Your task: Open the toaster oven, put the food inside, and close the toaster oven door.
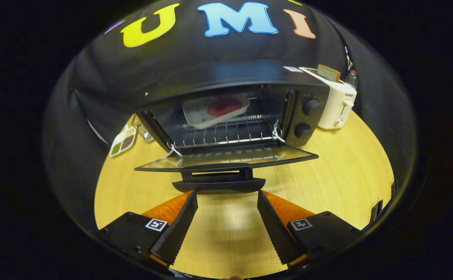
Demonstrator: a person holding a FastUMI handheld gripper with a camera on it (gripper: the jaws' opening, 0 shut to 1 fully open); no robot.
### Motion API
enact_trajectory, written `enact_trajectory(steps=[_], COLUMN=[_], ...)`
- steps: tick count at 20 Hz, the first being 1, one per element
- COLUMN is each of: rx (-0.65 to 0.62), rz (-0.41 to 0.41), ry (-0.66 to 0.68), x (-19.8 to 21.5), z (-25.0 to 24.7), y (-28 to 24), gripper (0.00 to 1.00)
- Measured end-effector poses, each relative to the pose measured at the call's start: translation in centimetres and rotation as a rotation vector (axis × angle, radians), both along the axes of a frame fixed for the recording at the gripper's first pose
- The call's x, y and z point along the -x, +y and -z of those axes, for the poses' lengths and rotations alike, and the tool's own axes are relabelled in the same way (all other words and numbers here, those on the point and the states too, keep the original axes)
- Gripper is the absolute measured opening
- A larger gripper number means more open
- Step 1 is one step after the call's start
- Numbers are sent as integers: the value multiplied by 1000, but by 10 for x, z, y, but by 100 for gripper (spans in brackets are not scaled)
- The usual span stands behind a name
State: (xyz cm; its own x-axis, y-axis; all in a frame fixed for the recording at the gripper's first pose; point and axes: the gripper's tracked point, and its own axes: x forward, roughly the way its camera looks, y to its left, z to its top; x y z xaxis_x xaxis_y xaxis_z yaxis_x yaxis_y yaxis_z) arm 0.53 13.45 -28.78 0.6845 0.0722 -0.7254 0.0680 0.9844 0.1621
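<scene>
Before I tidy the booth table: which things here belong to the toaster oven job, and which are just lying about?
Part of the job:
- toaster oven
- its door, folded down open, handle just ahead of the open tool
- tray of food on the rack inside

Lying about:
- white toaster with a bread slice
- divided dish beside the oven

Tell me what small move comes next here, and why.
Probably ease the gripper forward and up under the door handle, to start swinging the door shut. The food tray already sits on the rack inside the oven, the door hangs fully open, and the open fingers are empty, their tips just short of the handle.
</scene>
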Motion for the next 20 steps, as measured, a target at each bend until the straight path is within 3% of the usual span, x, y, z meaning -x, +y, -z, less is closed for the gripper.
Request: enact_trajectory(steps=[4, 10, 14, 20], rx=[-37, 90, 165, 220], rz=[70, 38, 28, 88], ry=[-118, -403, -596, -711], x=[-16, -17, -5, 37], z=[-59, -160, -225, -273], y=[-20, -71, -103, -166], gripper=[98, 98, 98, 97])
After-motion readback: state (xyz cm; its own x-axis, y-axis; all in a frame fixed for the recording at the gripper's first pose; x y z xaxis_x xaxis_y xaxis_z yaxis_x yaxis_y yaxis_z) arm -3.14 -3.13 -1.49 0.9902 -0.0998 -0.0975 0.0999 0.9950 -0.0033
